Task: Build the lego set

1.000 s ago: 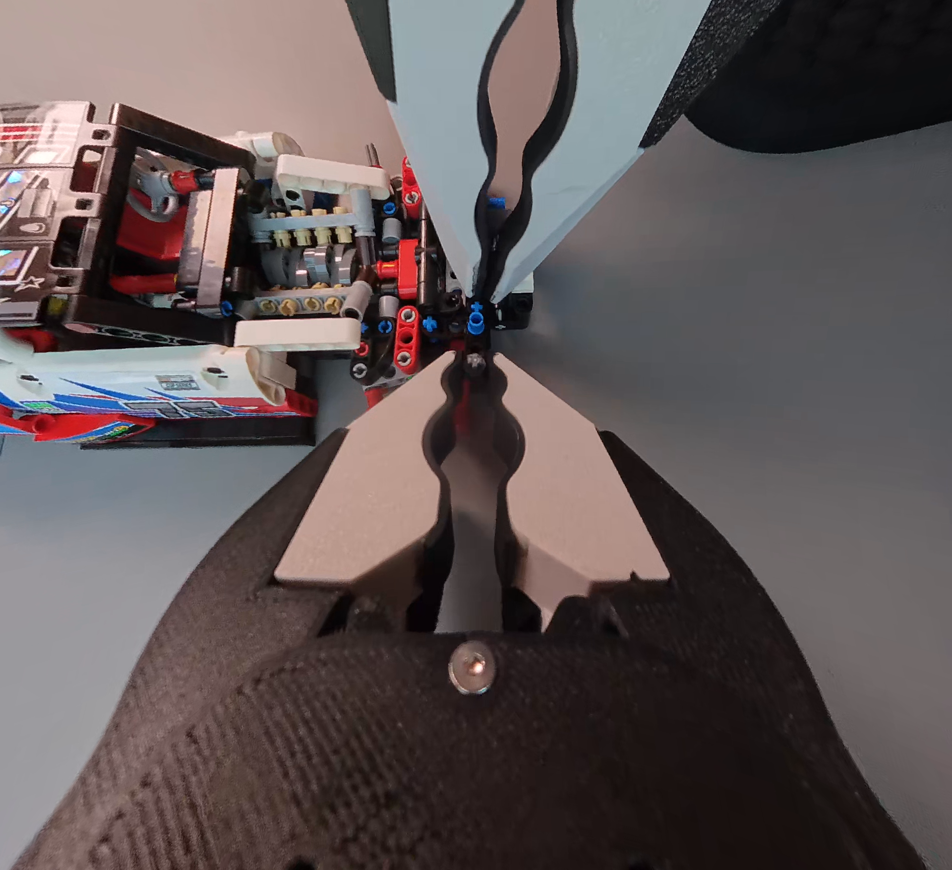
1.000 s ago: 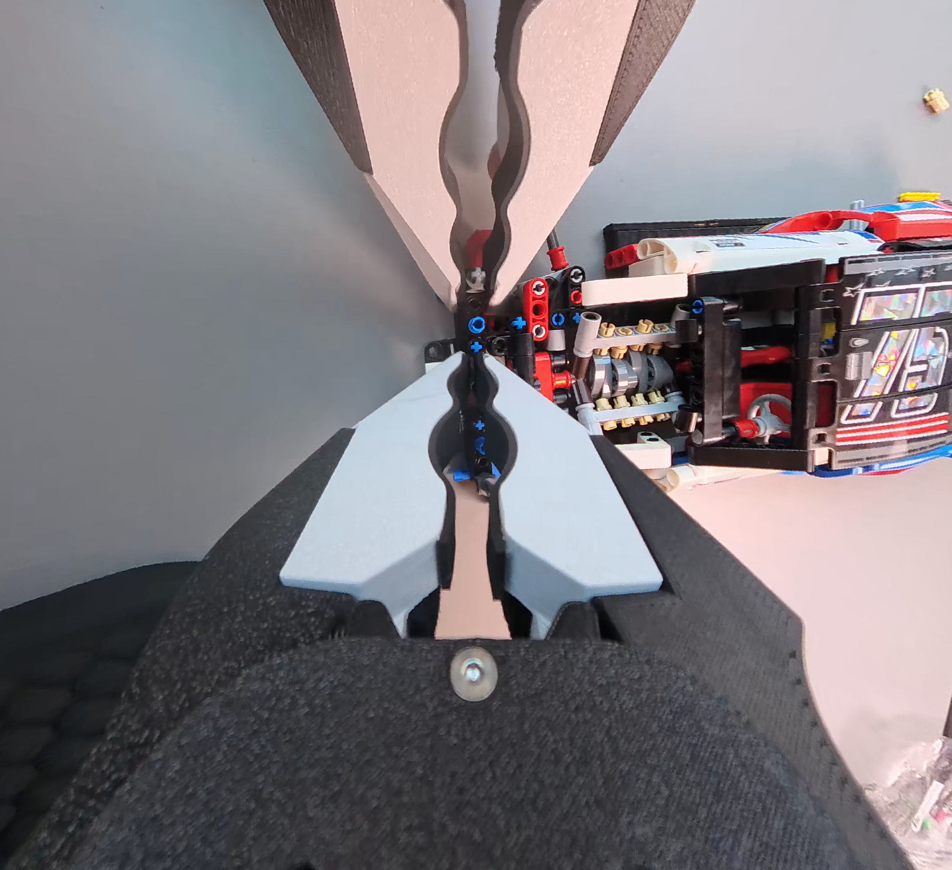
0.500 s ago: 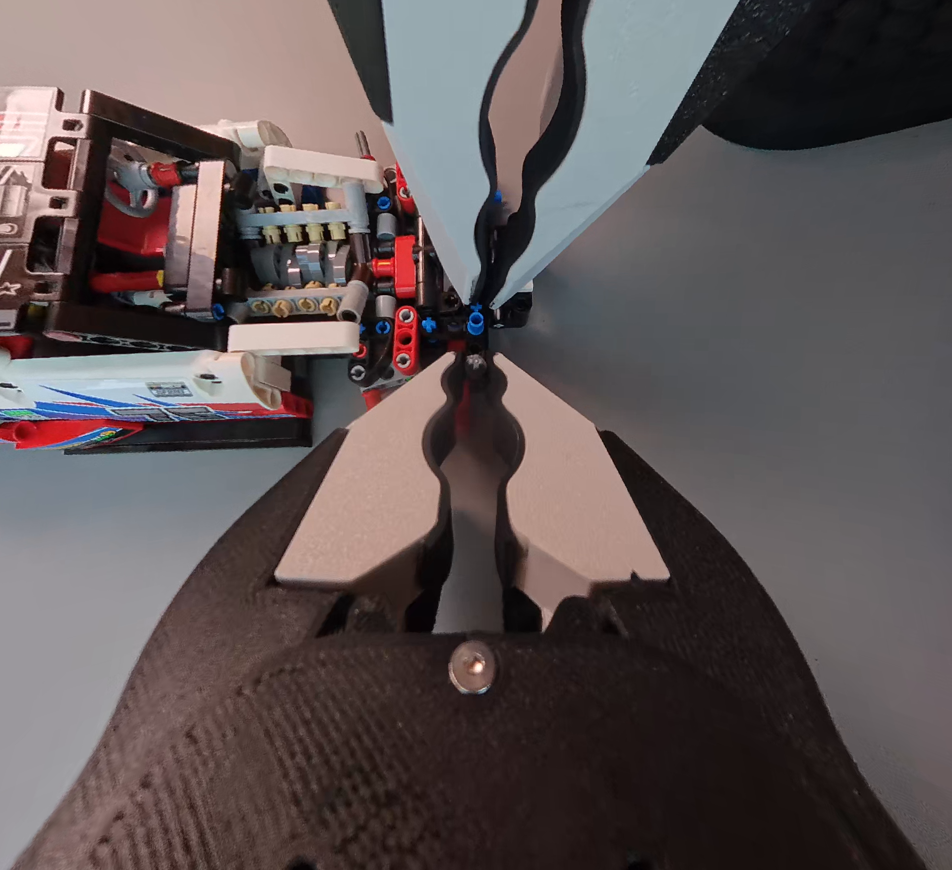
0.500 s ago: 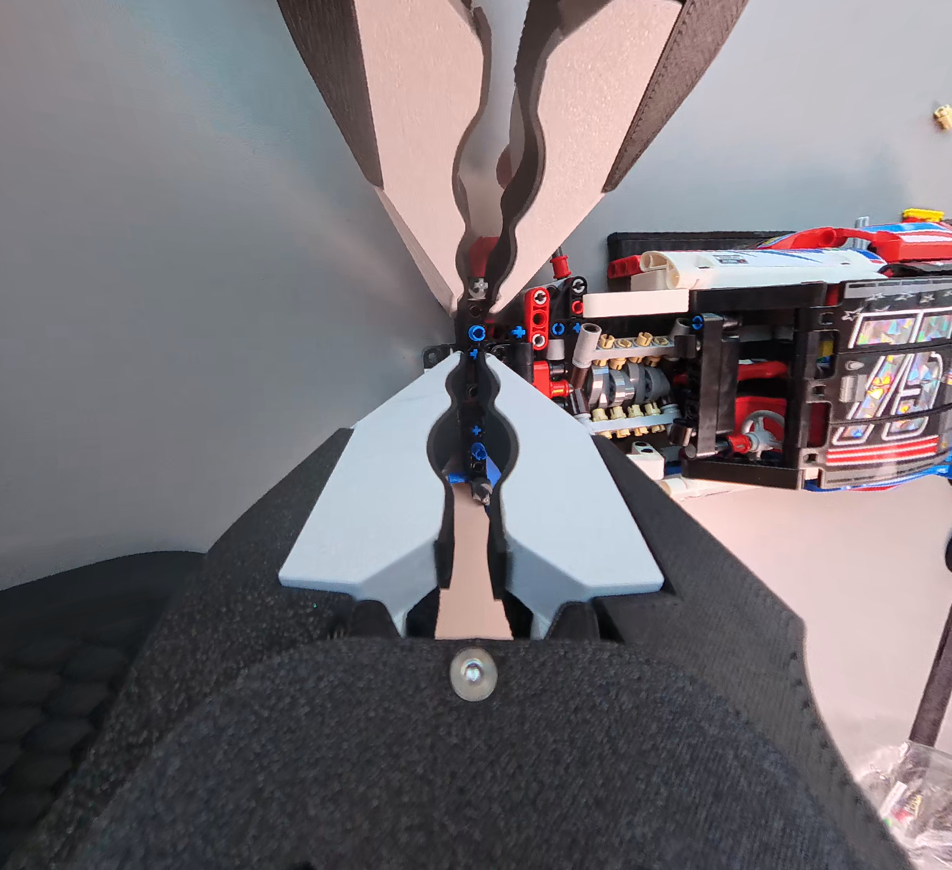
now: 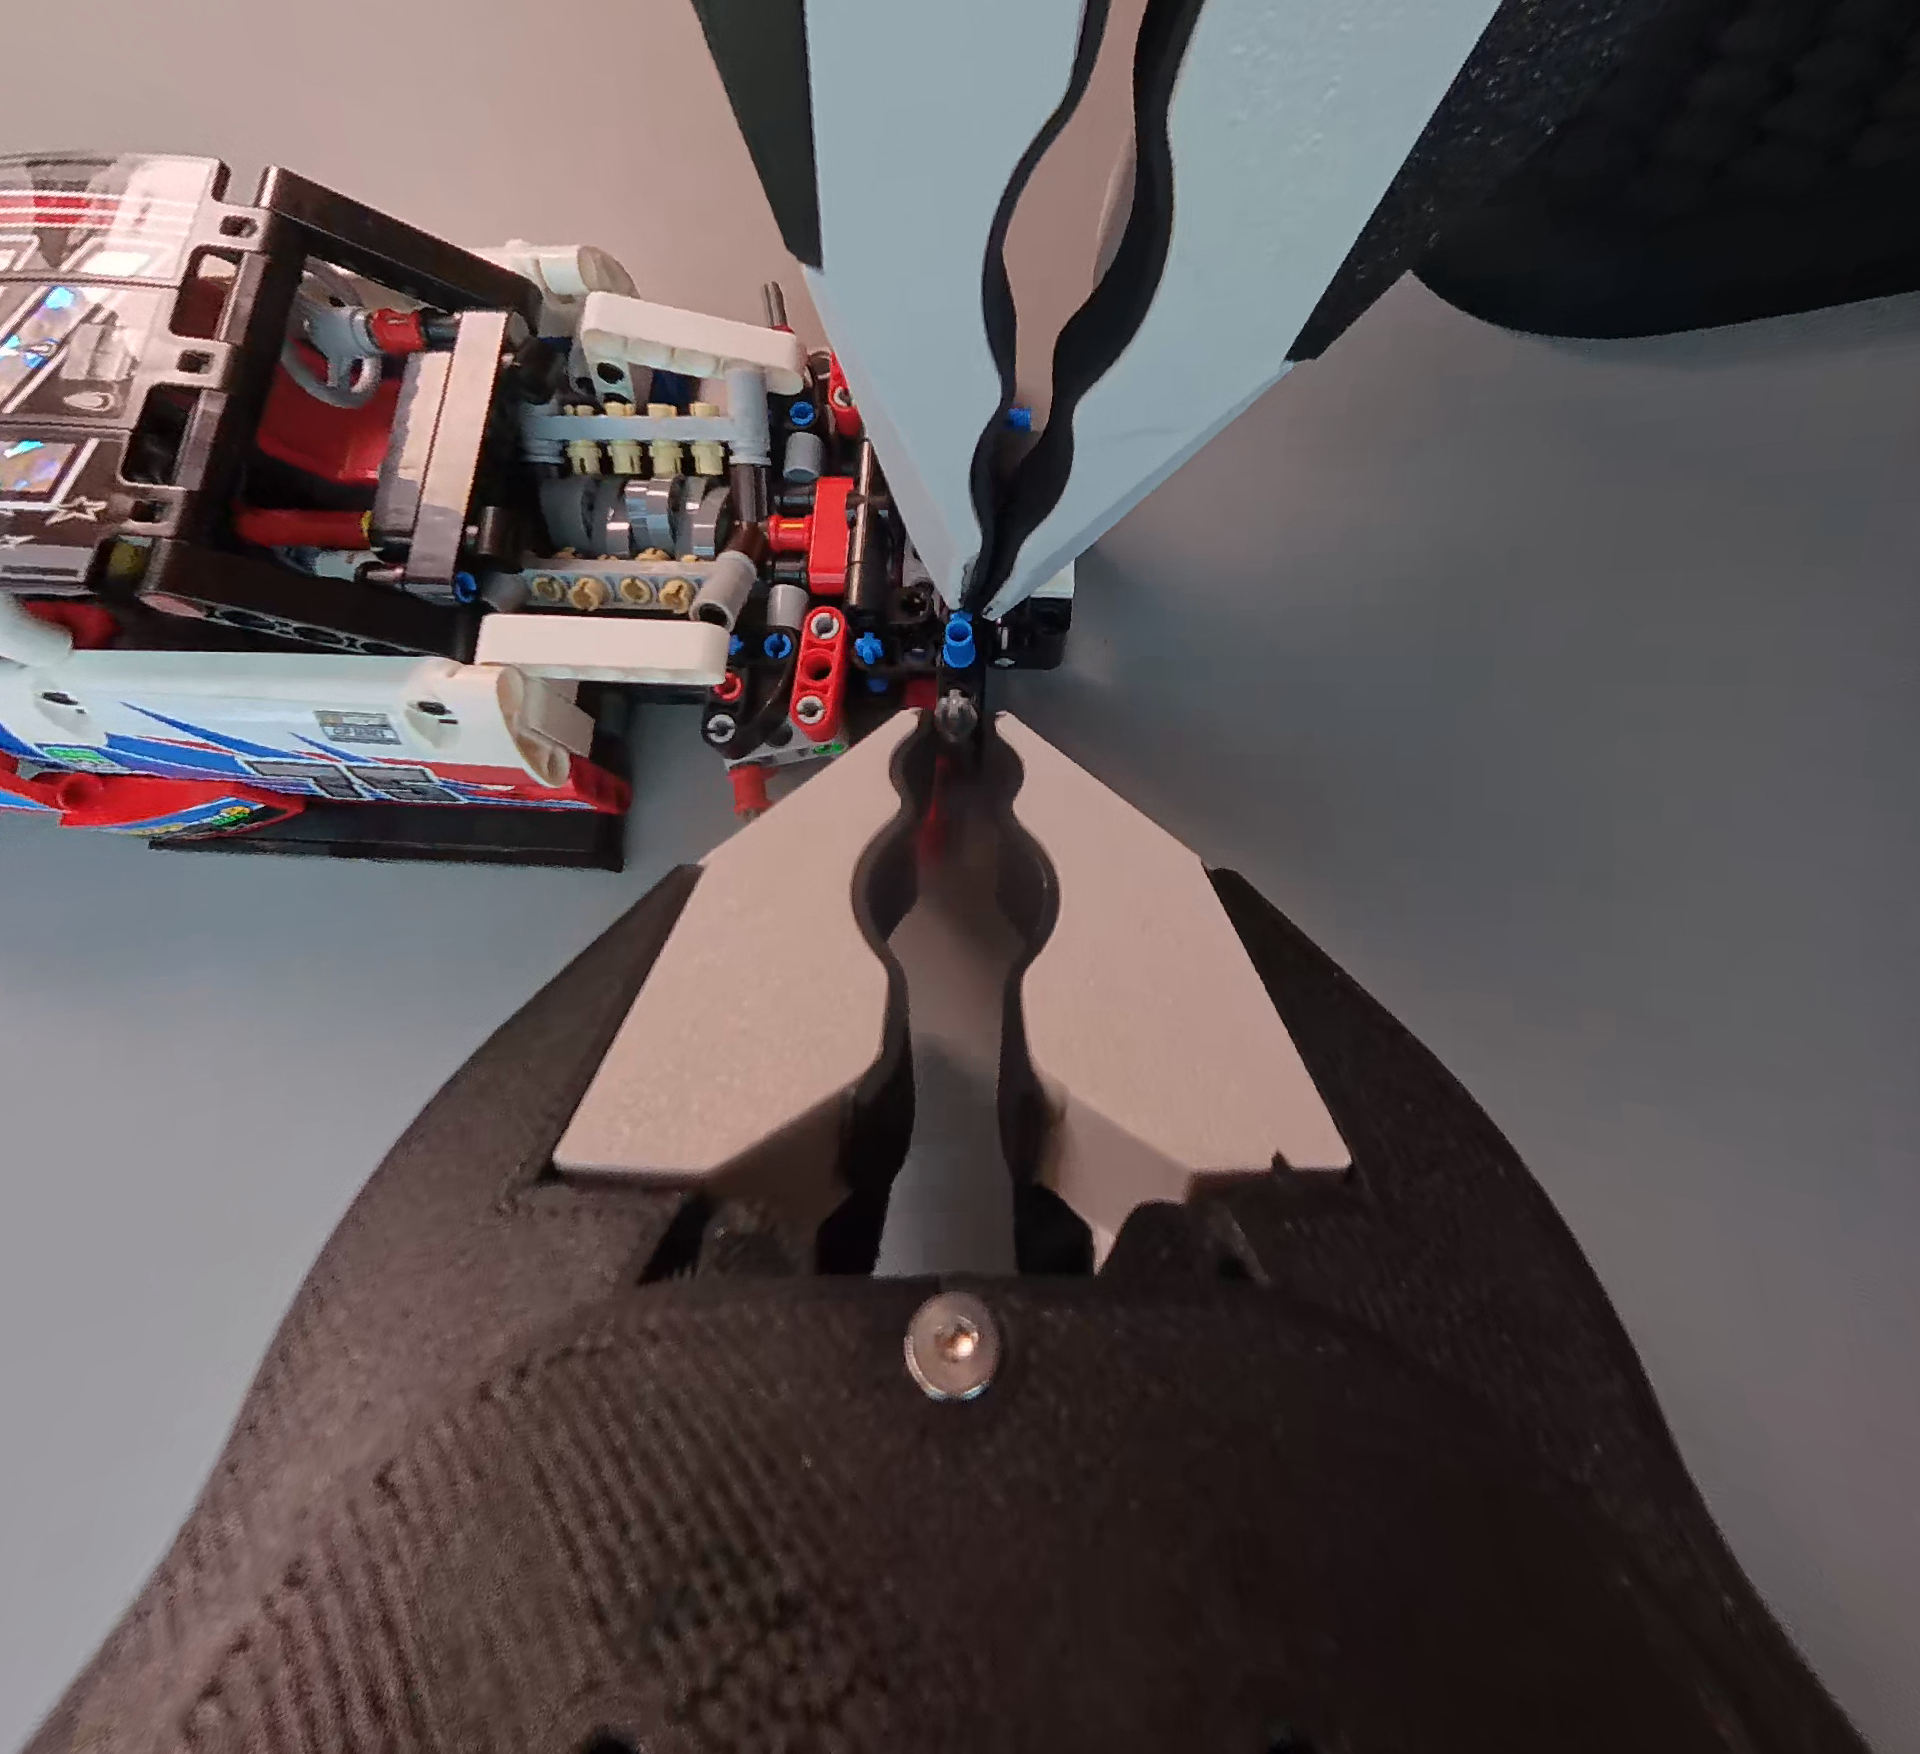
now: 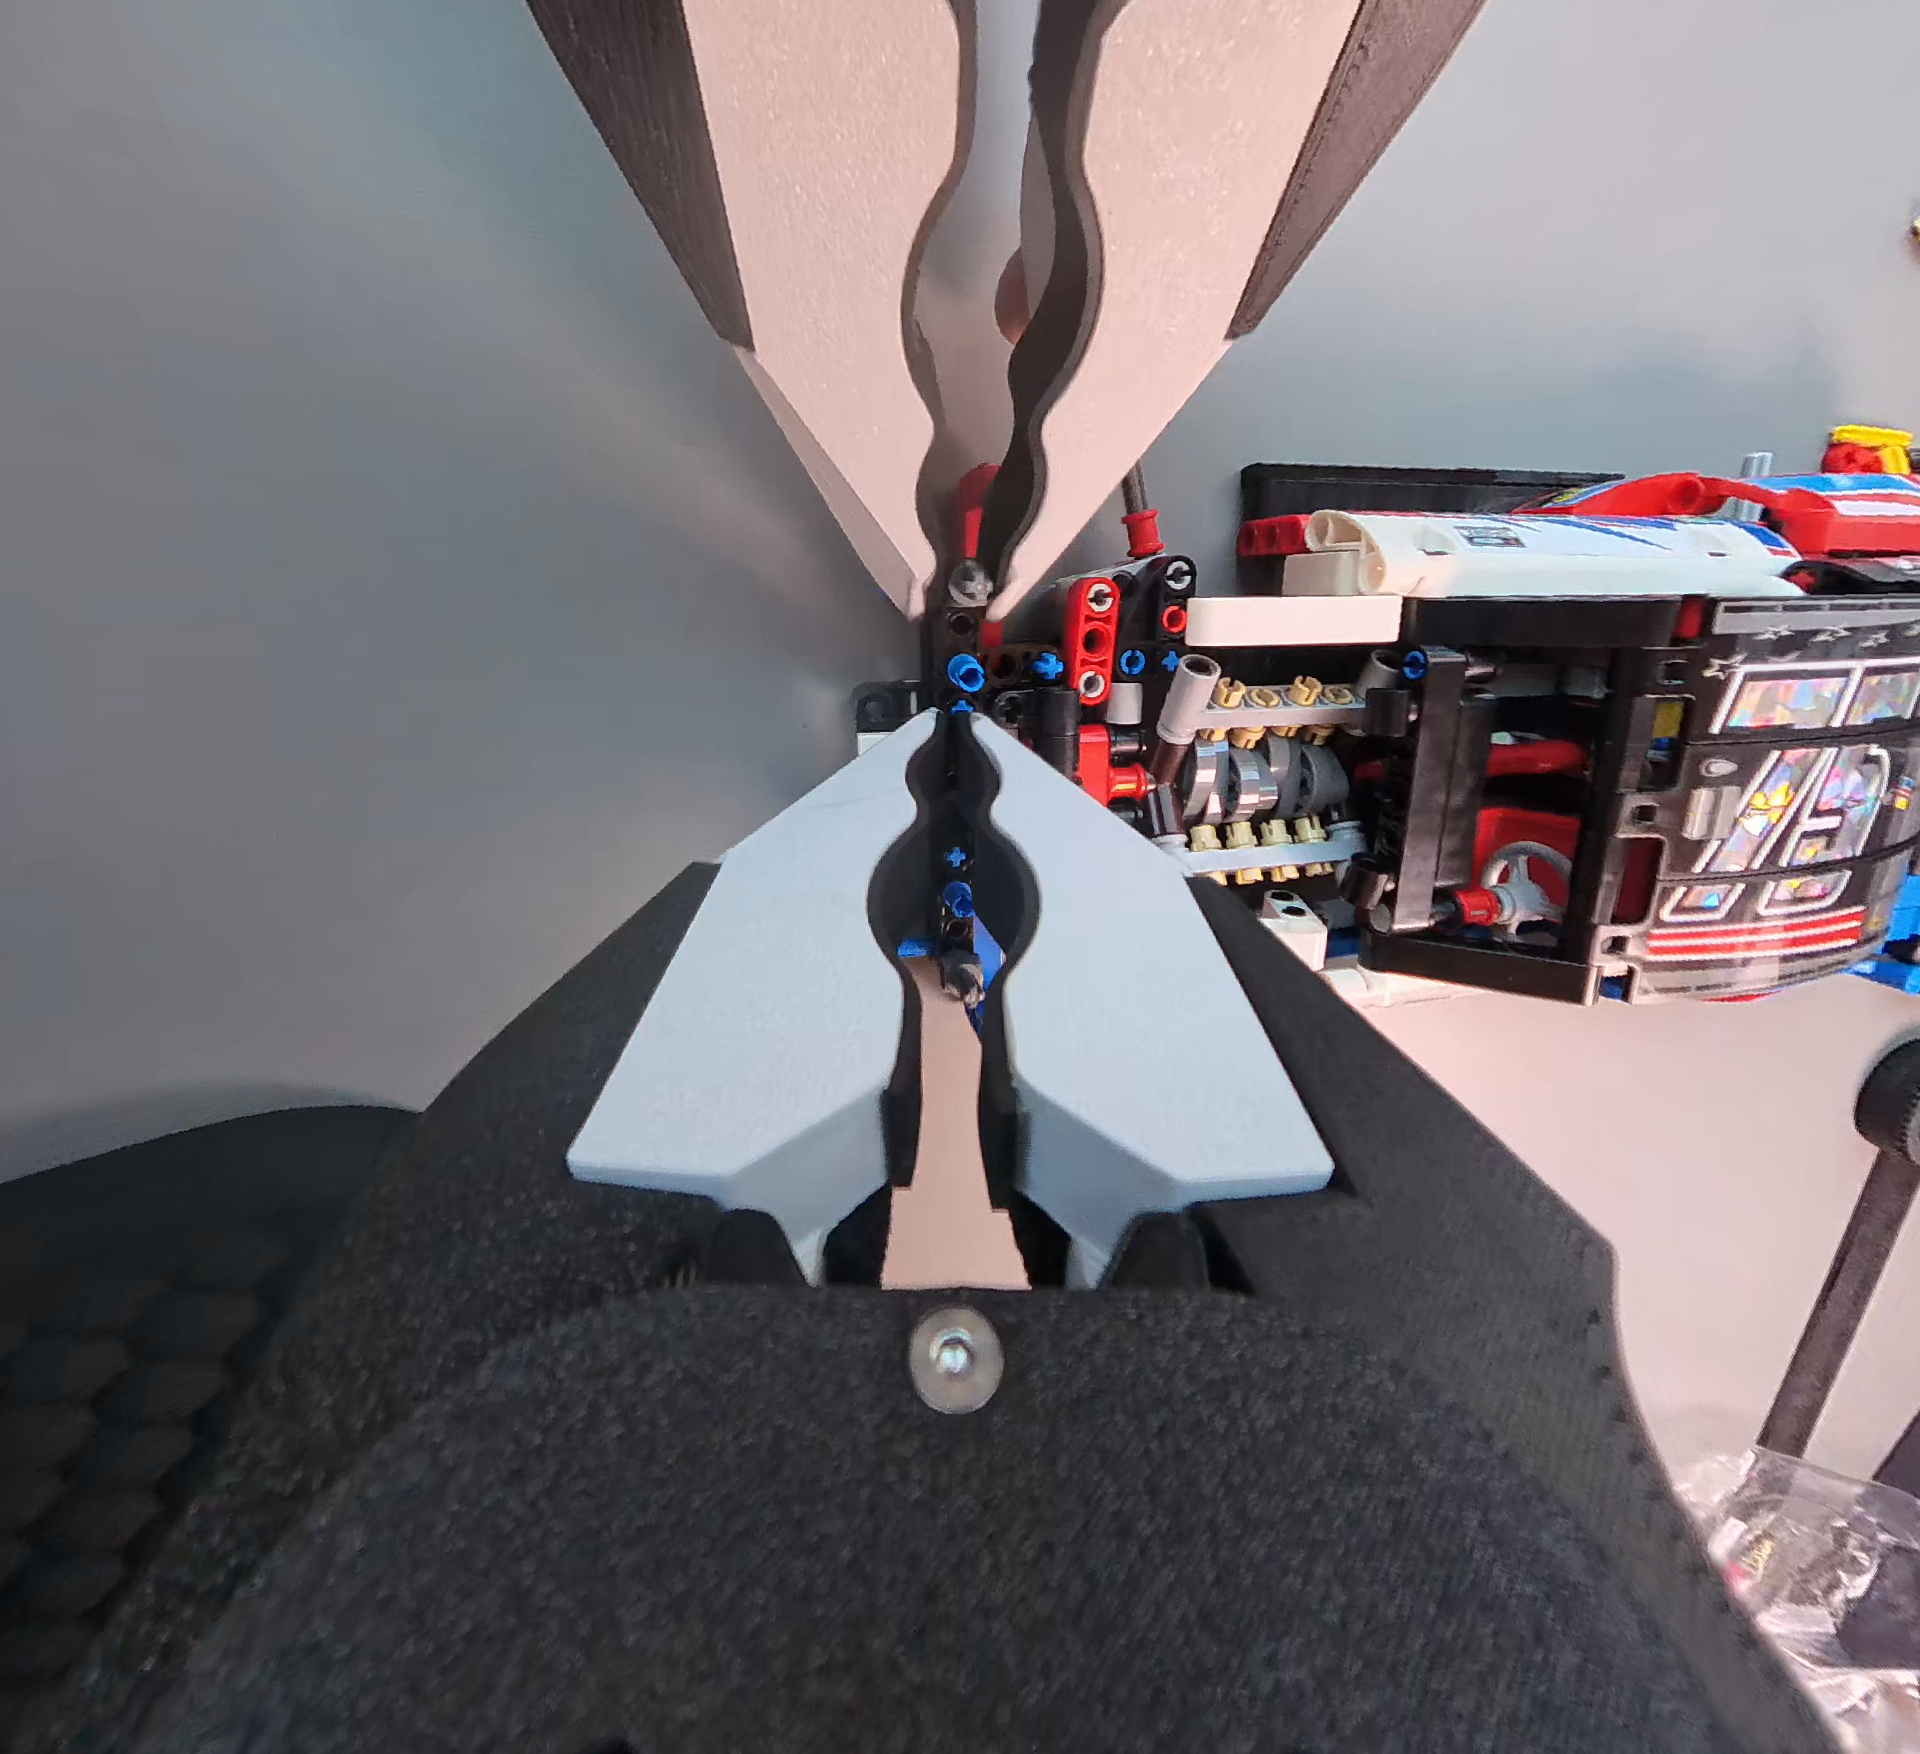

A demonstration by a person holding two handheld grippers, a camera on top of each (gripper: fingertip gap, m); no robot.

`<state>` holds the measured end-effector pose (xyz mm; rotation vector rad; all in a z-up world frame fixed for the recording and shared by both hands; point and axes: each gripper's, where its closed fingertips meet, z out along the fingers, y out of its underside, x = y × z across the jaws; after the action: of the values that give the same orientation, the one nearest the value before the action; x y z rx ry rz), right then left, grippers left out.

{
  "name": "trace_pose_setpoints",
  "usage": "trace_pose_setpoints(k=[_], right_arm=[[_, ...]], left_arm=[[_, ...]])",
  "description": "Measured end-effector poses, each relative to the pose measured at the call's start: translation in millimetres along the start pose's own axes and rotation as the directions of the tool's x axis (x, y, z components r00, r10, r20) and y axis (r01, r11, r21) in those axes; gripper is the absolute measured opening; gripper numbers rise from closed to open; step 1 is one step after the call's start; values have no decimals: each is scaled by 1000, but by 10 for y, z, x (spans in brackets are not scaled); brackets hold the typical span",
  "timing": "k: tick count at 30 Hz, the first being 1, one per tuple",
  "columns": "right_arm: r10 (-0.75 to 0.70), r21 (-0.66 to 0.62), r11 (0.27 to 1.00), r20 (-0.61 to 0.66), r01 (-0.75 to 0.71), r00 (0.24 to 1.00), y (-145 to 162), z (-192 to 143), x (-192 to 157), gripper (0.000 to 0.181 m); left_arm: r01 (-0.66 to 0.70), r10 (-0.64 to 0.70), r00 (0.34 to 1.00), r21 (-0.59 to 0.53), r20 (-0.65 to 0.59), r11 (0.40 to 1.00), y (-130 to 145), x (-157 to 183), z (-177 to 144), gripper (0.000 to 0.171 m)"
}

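Car: the lego car (image 5: 436,561) sits on the grey table (image 5: 1507,769), left of the claws in the left wrist view and right of them in the right wrist view (image 6: 1455,769)
Car parts: white sides with blue and red stripes, a black frame, a red seat, a grey wheel to steer with, and tan pegs in 2 rows over grey engine bits
Black beam: a thin black beam (image 6: 954,831) with blue pins runs across the open end of the car, and both claws meet on it from opposite ends
Left claw: the left claw (image 5: 956,717) has grey fingers, and they are pinched tight on one end of the black beam, by a small grey pin
Right claw: the right claw (image 6: 956,717) has pale blue fingers, and they are squeezed tight on the other end of the black beam; the beam shows in the gap between them
Blue pin: 1 blue pin (image 5: 958,639) pokes out just between the 2 claw tips
Stickers: shiny stickers and small labels are on the car roof and side, with big digits and tiny print
Bags: clear plastic bags (image 6: 1787,1548) lie at the near right in the right wrist view
Small bits: a yellow and red piece (image 6: 1870,449) sits far right, just past the car
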<state>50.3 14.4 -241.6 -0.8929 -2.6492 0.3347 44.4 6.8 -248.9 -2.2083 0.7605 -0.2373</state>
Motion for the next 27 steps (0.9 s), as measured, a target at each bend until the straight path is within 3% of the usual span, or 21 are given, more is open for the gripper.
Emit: trace_pose_setpoints(k=[27], right_arm=[[-10, 14, 1000, -33, 10, 999, -50, 6, 59, 3]], left_arm=[[29, -30, 999, -32, -39, 999, 17, -62, 42, 6]])
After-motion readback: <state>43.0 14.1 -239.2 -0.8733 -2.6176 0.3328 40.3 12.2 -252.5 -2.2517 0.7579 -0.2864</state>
